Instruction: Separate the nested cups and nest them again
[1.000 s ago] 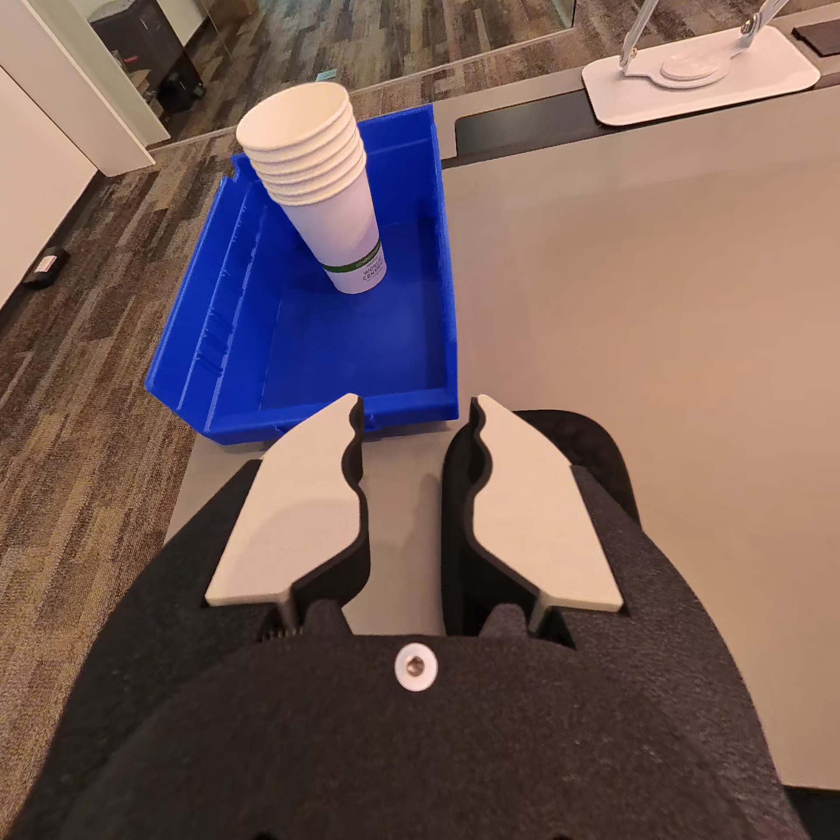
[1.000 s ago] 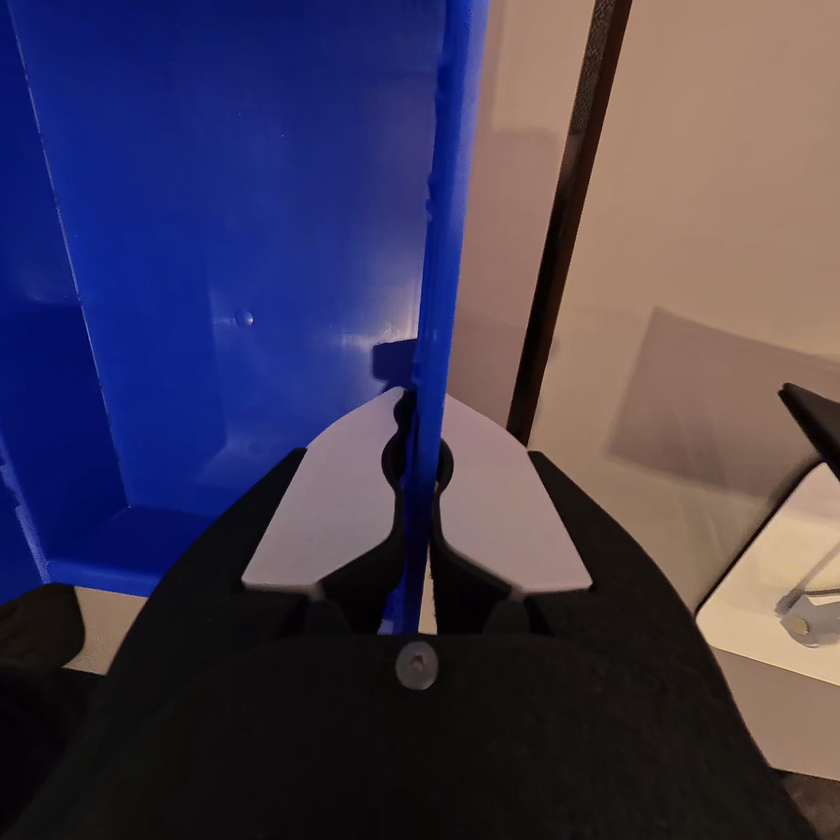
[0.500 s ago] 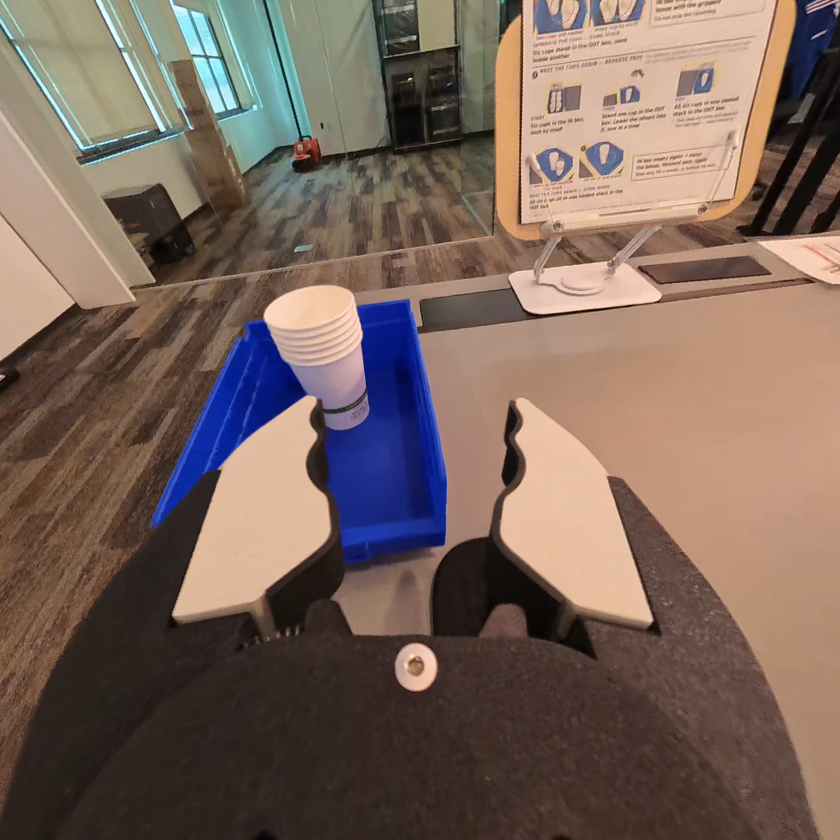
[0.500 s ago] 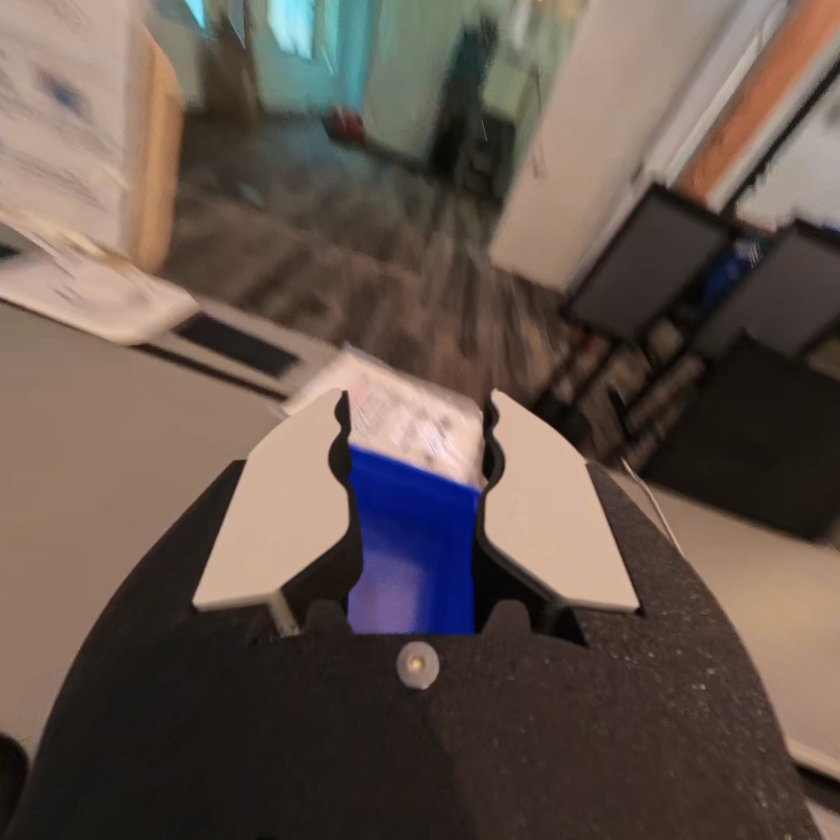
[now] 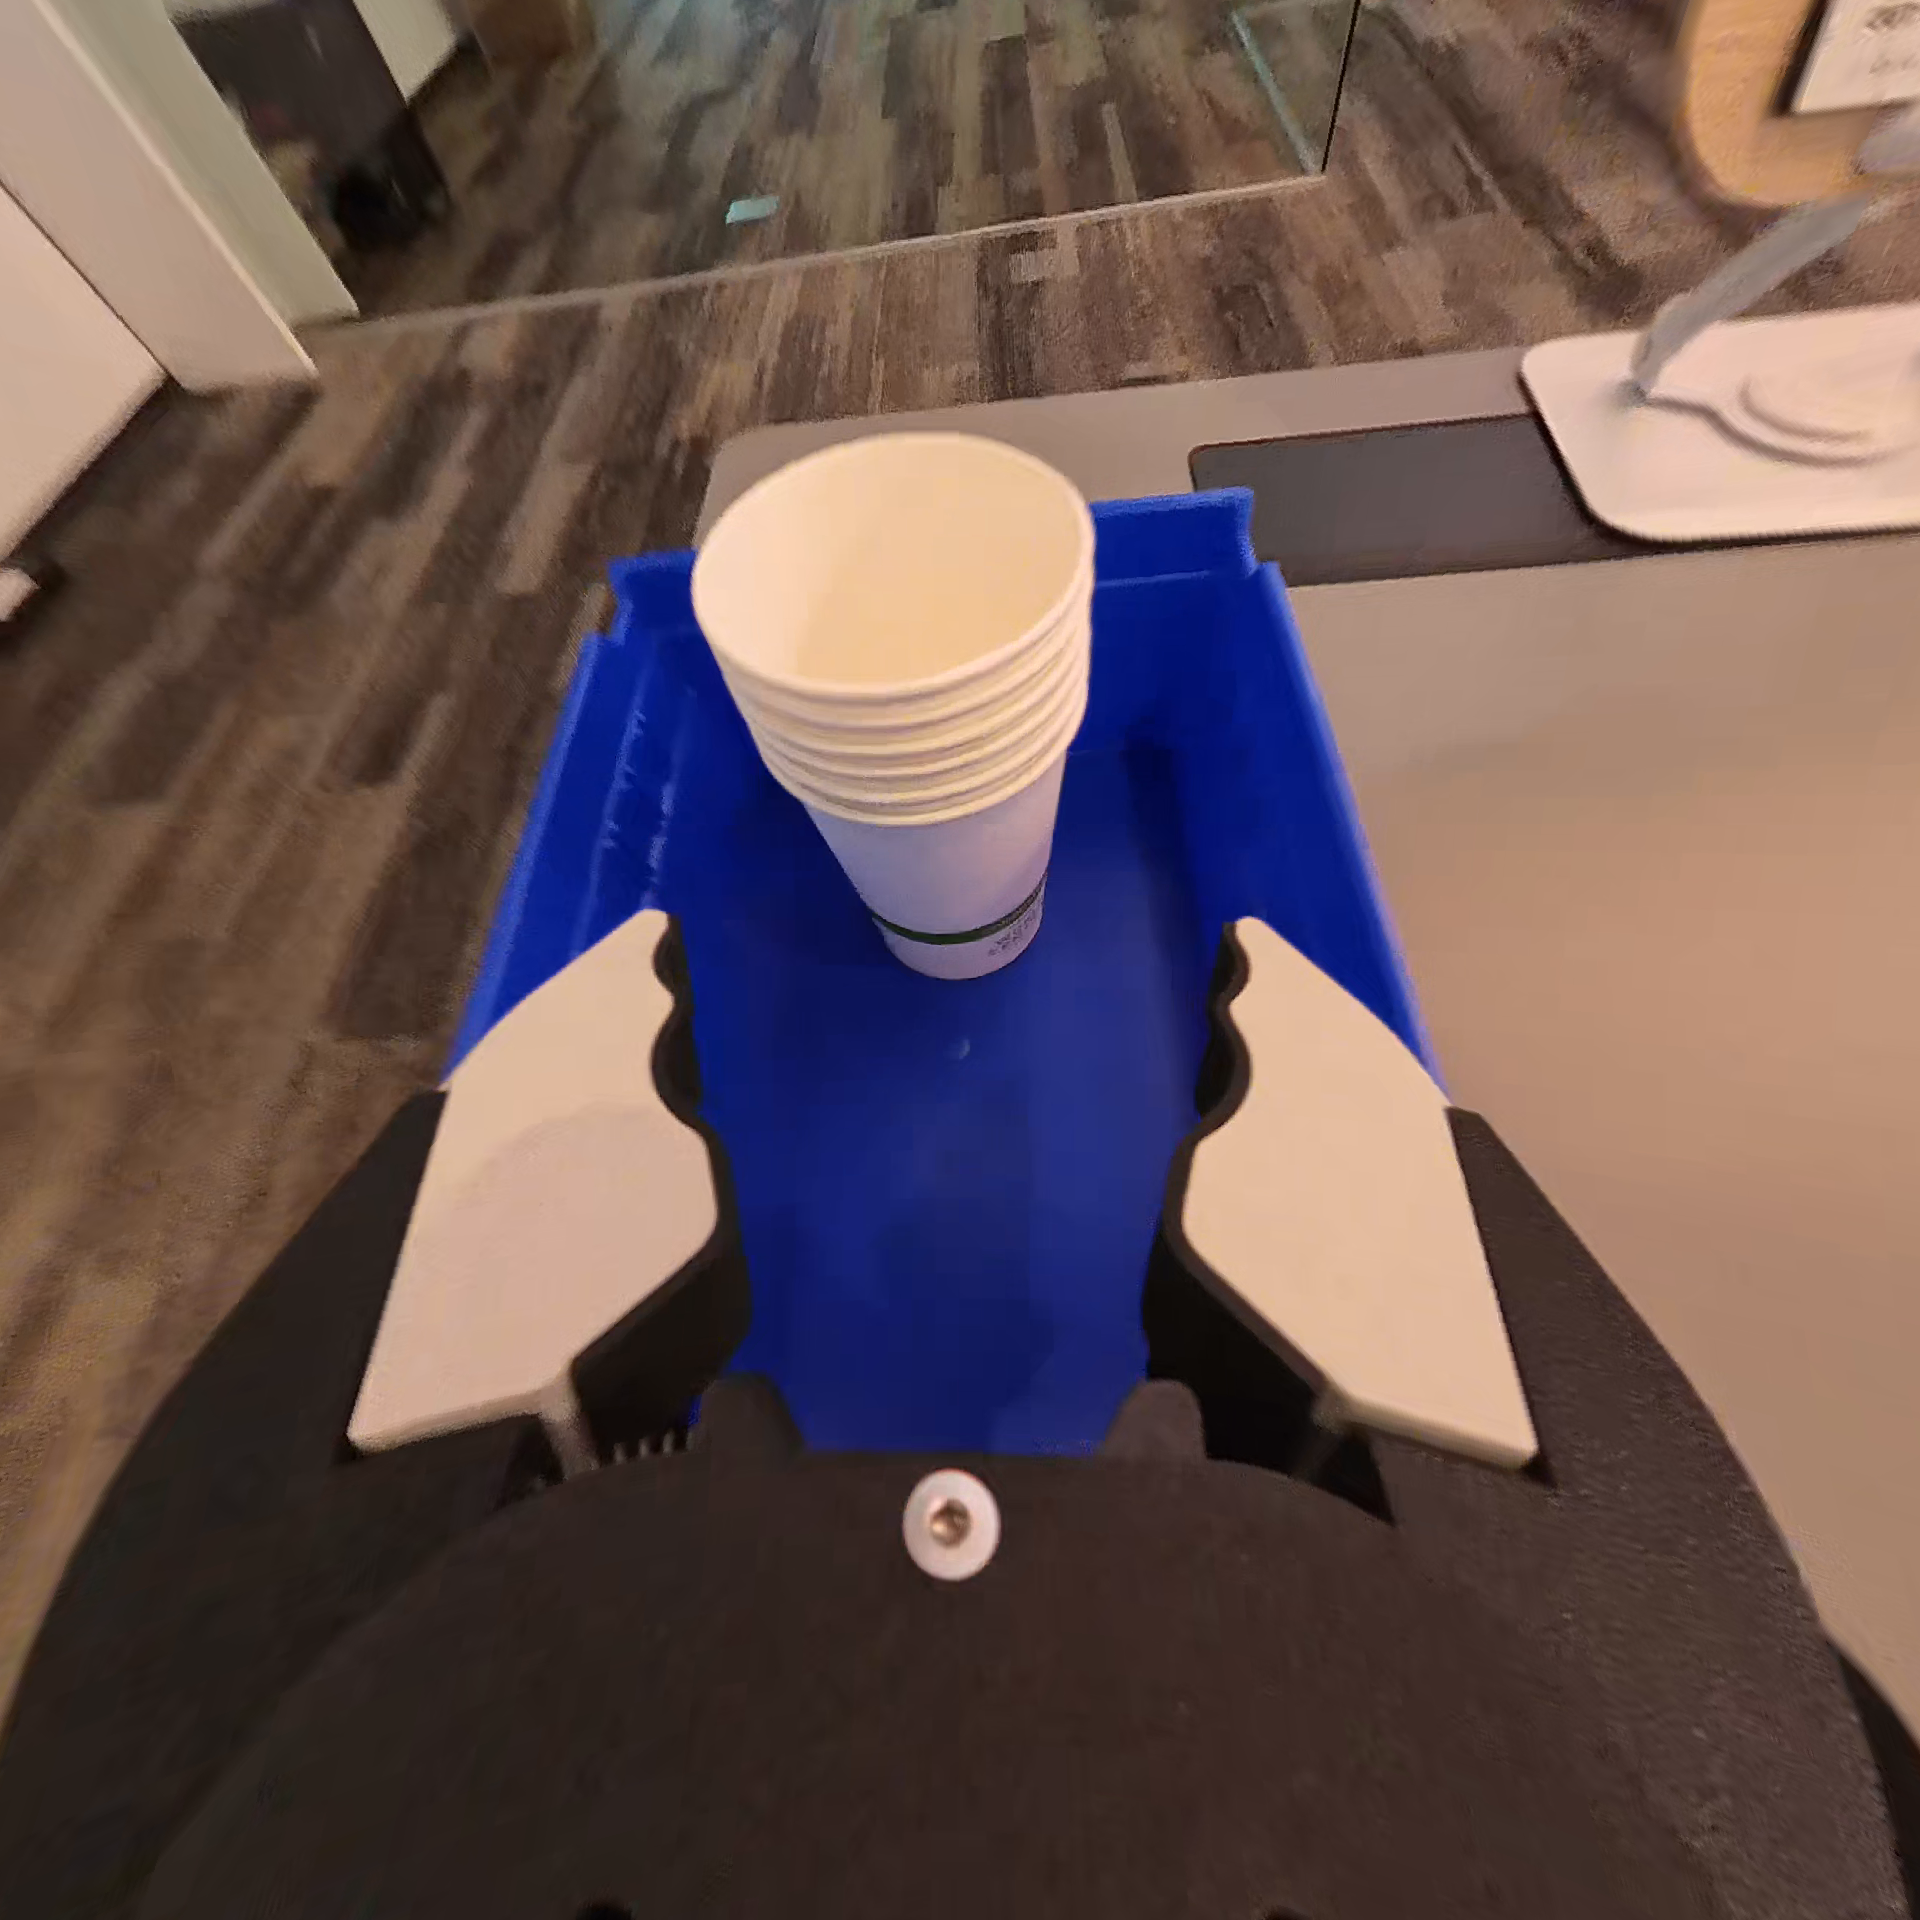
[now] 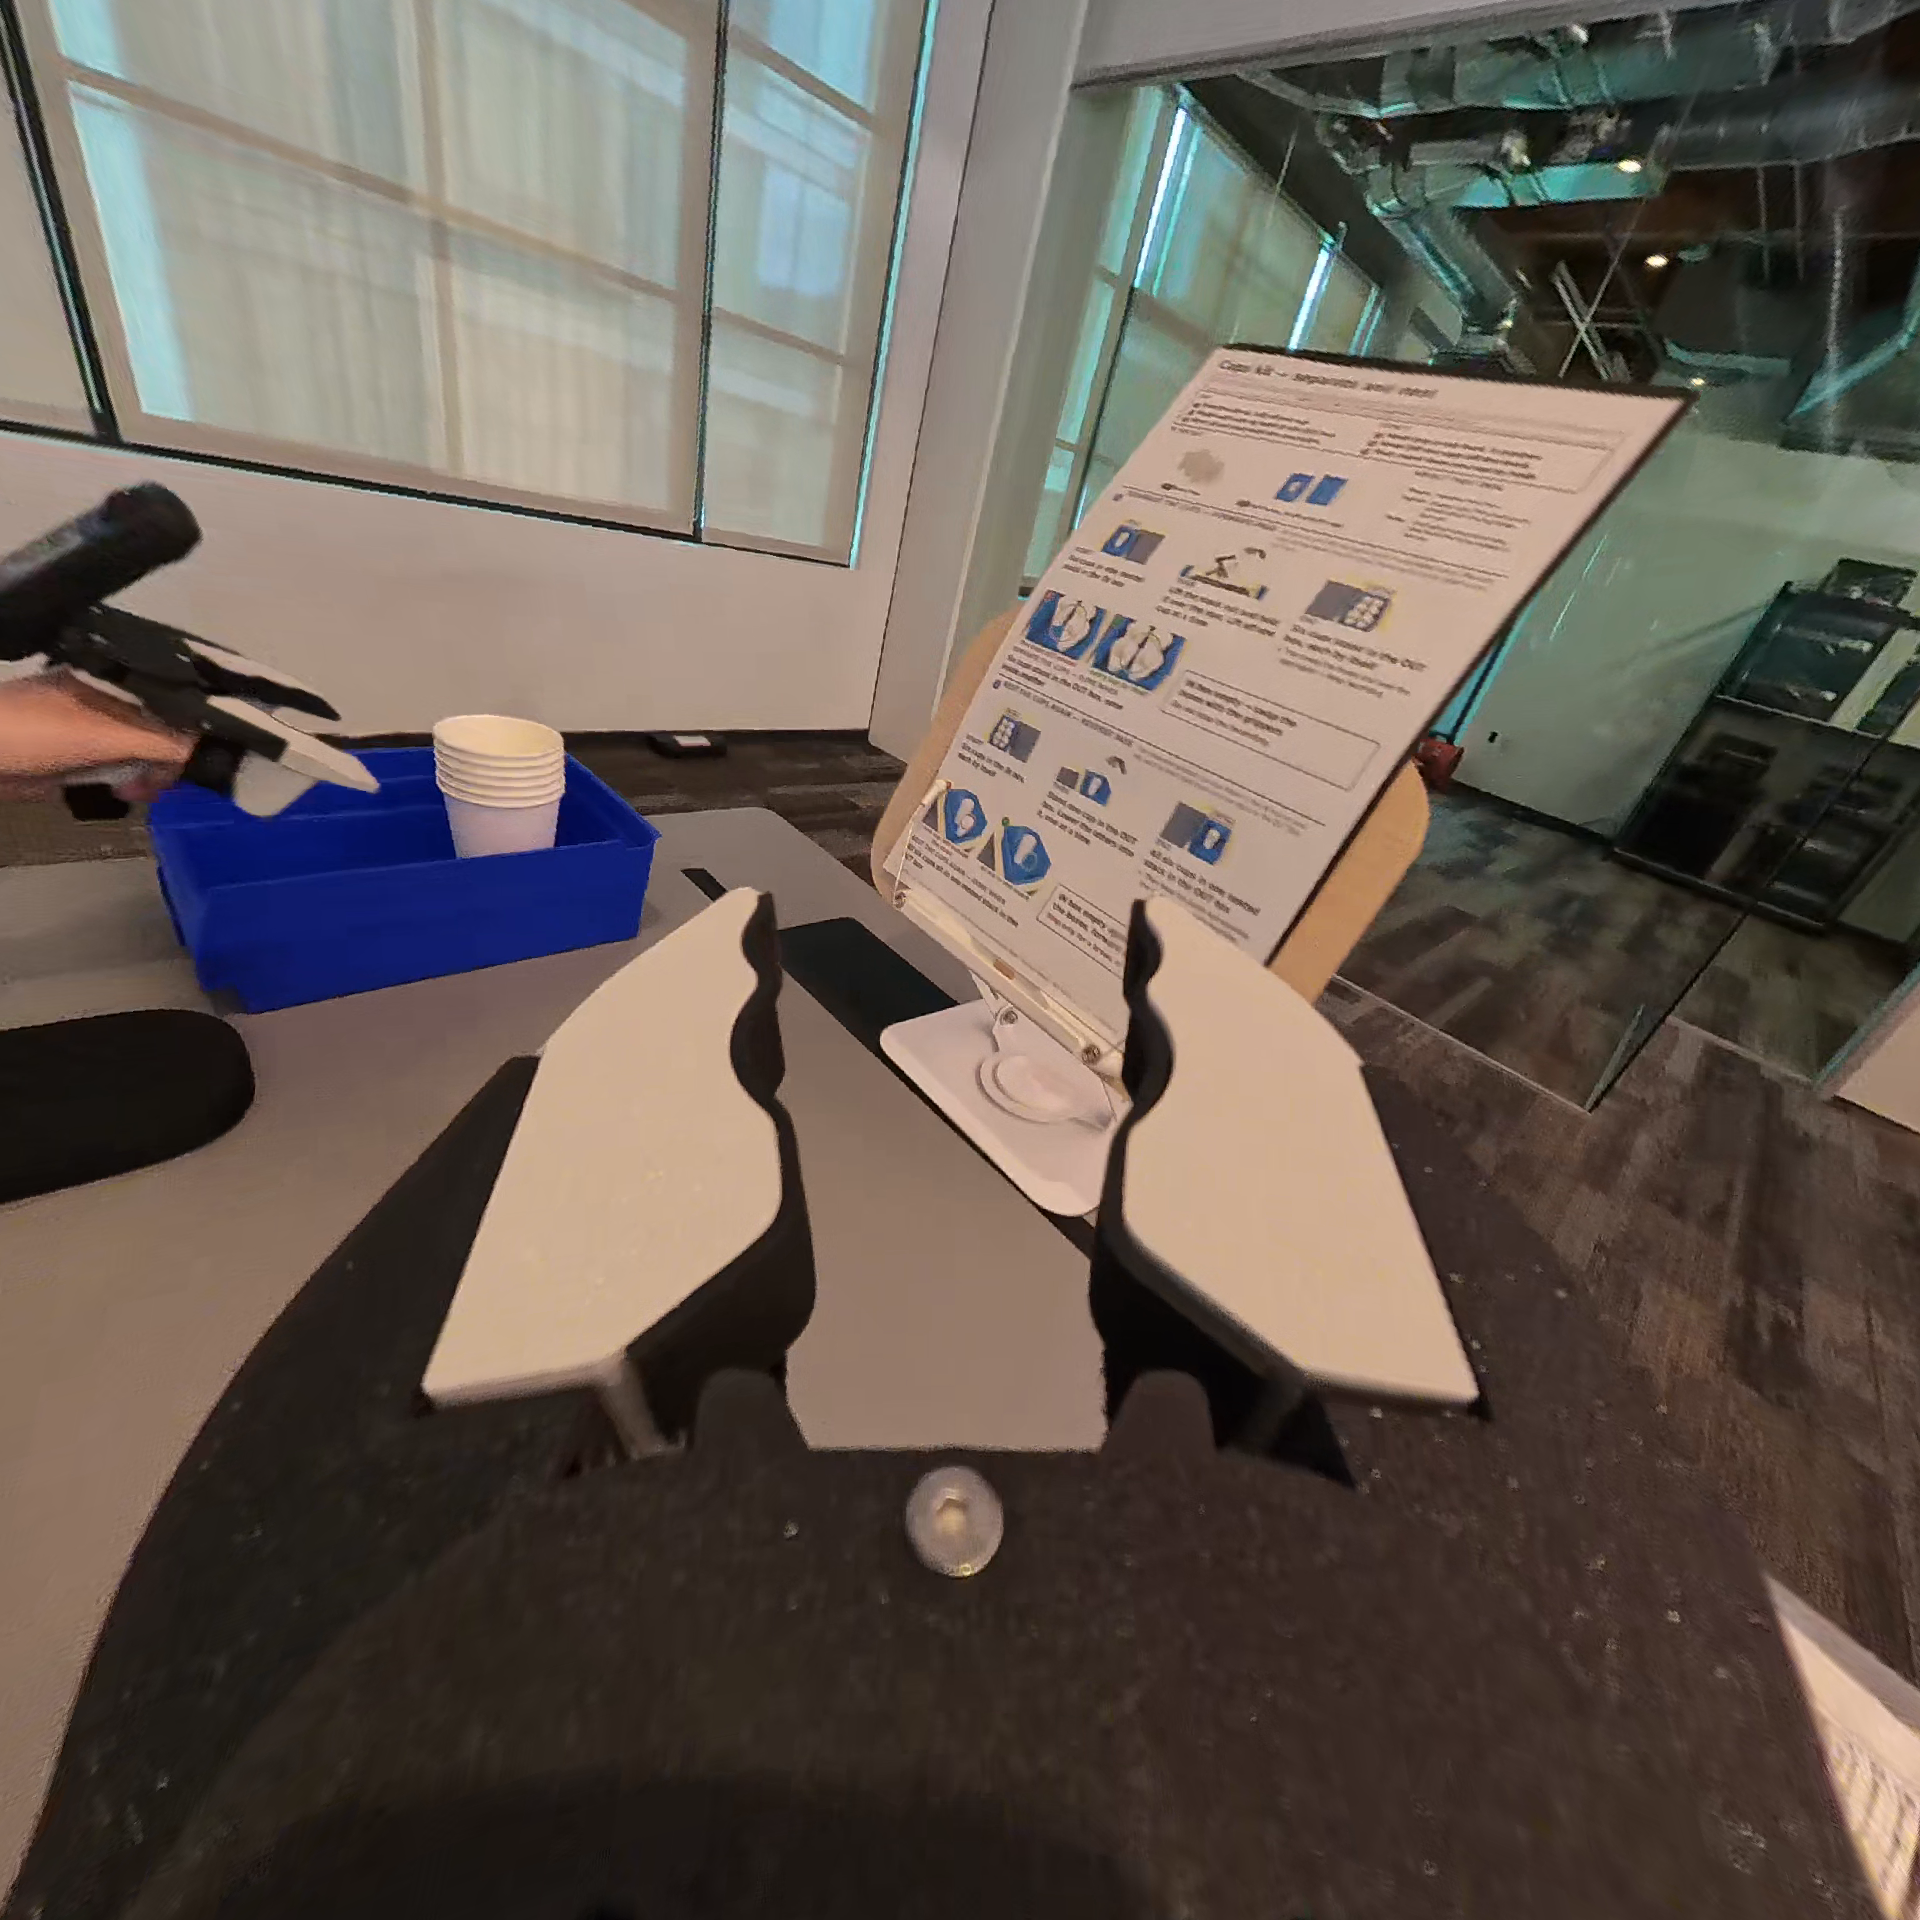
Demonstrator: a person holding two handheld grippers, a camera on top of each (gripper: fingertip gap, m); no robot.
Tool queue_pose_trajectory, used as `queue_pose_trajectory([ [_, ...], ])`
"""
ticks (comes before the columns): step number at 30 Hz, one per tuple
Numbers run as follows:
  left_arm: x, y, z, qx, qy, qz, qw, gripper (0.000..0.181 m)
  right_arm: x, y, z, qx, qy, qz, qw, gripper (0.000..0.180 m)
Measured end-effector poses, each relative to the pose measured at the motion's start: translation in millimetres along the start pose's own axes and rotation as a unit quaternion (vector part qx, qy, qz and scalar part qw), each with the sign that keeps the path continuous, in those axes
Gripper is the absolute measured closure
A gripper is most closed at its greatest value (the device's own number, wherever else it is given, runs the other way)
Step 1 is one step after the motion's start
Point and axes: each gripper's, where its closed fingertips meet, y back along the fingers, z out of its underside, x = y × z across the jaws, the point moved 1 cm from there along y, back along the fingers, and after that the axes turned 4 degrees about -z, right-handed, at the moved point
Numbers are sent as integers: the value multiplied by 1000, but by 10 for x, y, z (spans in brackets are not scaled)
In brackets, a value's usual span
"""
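The stack of paper cups [image 5: 914, 727] is white, with a thin green band near the bottom cup's base. It stands in a bright blue plastic bin [image 5: 1340, 790]. The table [image 5: 1662, 831] is plain grey. The floor [image 5: 260, 727] is streaked brown and grey. Each tool [image 5: 951, 1039] has pale grey fingers [image 5: 551, 1195] on black.

I see bin [image 5: 1340, 831] near end hidden behind my left gripper [image 5: 948, 1023]. Sign [image 5: 1808, 94] cut by top-right edge, blurred. Hand [image 6: 73, 732] cut at left edge. Cup count unclear.
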Motion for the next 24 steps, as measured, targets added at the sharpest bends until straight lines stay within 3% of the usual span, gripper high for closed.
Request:
queue_pose_trajectory([
  [3, -28, -326, 149, 1, 64, 3, 998, 86, -140, -189, -33, 16, 1, -28, 999, 117],
  [9, -82, -736, 158, 46, 50, -18, 998, 68, -257, -353, 211, -3, -5, -62, 998, 118],
  [24, 12, -1169, 124, 87, 36, 4, 996, 59, 156, -95, 378, 5, -40, -19, 999, 123],
])
